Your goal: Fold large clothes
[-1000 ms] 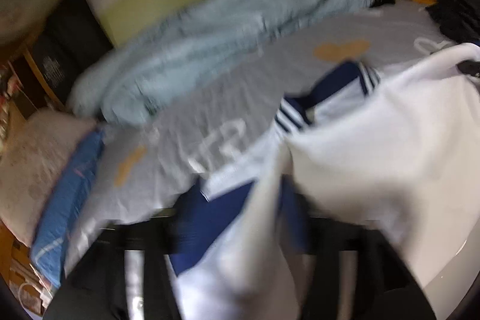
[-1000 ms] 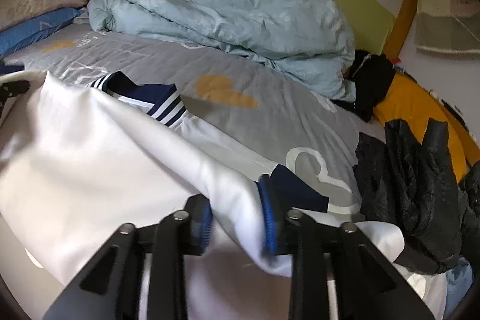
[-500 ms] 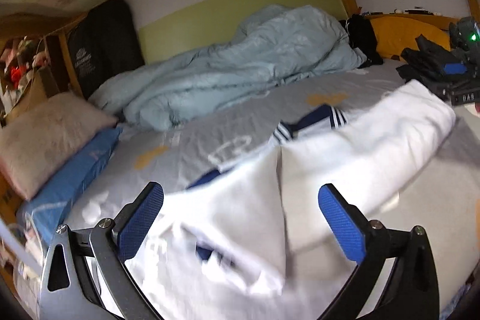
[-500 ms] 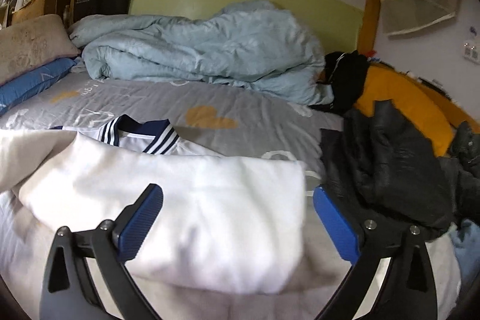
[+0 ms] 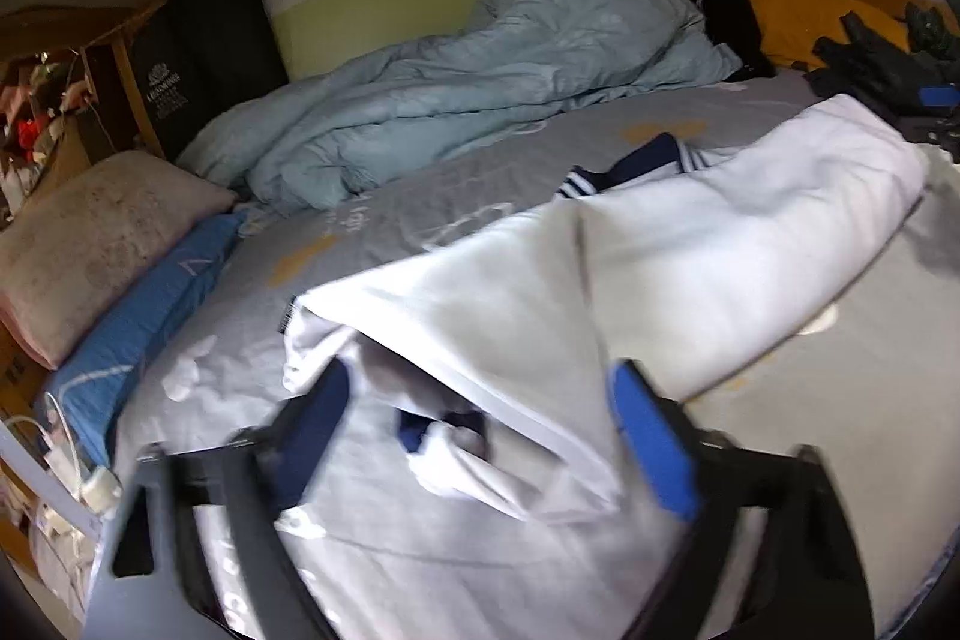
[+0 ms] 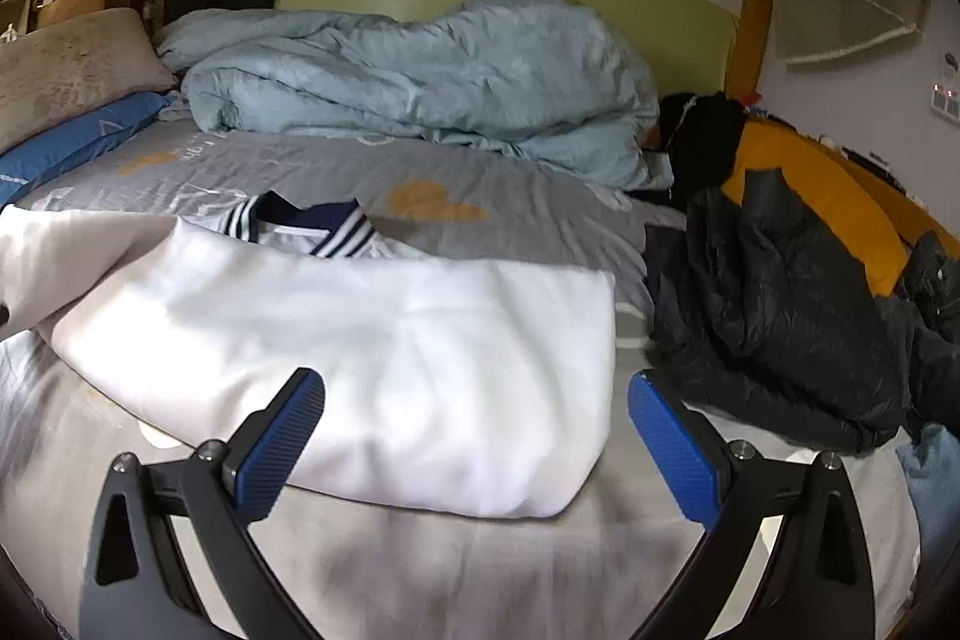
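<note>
**White garment folded on bed; both grippers spread and empty**

Left gripper (image 5: 480,436): held low over the near edge of the bed, pointing across it; its two blue-padded fingers stand wide apart with nothing between the pads; the view is blurred at the fingers; the near corner of the white garment (image 5: 690,268) lies just ahead of and between them, not gripped.

Right gripper (image 6: 477,442): held low and level at the near edge, aimed toward the headboard side; its two fingers are likewise spread wide and hold nothing; the folded right end of the white garment (image 6: 372,358) lies between and just beyond the pads; contact cannot be confirmed.

Task item, count one: the white garment with a navy striped collar (image 6: 312,226), lying folded across the grey bedsheet (image 6: 300,172) near the front edge; a loose navy-trimmed part shows under its left corner in the left wrist view.

Other items counted: one light blue duvet (image 6: 420,82), bunched along the wall; two pillows, one beige pillow (image 5: 90,238) resting on one blue pillow (image 5: 144,316); one black jacket (image 6: 780,316) just beside the garment's right end; one orange cushion (image 6: 816,196) behind the jacket.
</note>
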The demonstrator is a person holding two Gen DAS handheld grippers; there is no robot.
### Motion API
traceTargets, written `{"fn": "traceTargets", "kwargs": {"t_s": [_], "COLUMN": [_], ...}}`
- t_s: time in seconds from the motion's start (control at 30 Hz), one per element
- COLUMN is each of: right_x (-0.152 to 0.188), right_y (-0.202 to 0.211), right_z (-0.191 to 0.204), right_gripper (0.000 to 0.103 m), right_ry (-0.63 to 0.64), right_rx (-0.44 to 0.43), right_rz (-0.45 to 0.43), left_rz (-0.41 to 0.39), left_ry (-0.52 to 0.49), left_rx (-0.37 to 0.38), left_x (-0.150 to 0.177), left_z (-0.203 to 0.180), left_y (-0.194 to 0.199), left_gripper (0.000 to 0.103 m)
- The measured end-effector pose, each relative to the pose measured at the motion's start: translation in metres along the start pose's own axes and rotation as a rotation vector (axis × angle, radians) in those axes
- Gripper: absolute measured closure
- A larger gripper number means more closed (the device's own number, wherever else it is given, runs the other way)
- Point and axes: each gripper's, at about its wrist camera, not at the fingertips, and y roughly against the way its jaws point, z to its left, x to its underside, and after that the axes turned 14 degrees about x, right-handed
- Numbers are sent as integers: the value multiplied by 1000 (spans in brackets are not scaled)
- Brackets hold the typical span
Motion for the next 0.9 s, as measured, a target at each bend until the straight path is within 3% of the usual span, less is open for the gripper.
{"fn": "traceTargets", "kwargs": {"t_s": [0.13,0.2,0.3,0.4,0.47,0.5,0.57,0.63,0.77,0.9], "right_x": [2,3,2,1,0,-1,-3,-2,2,1], "right_y": [-11,-16,-17,-15,-14,-13,-14,-16,-14,-9], "right_z": [-6,-10,-12,-9,-7,-6,-6,-3,4,1], "right_gripper": [2,2,2,2,2,2,2,2,2,2], "right_ry": [-36,-67,-84,-58,-46,-47,-55,-55,-15,-21], "right_rx": [-10,-18,-11,17,23,16,2,-19,1,0], "right_rz": [44,65,68,51,38,37,40,49,45,32], "left_rz": [-60,-102,-76,-88,-106,-108,-118,-122,-130,-54], "left_ry": [75,115,228,311,259,228,185,156,176,181], "left_rx": [-139,-152,-43,61,64,64,70,86,199,249], "left_x": [-20,-31,-42,-38,-29,-26,-21,-18,-12,-1], "left_z": [39,61,94,101,87,78,62,43,25,8], "left_y": [-2,-3,-15,-8,4,10,20,30,42,32], "left_gripper": [40,70,96,96,87,76,65,59,38,34]}}
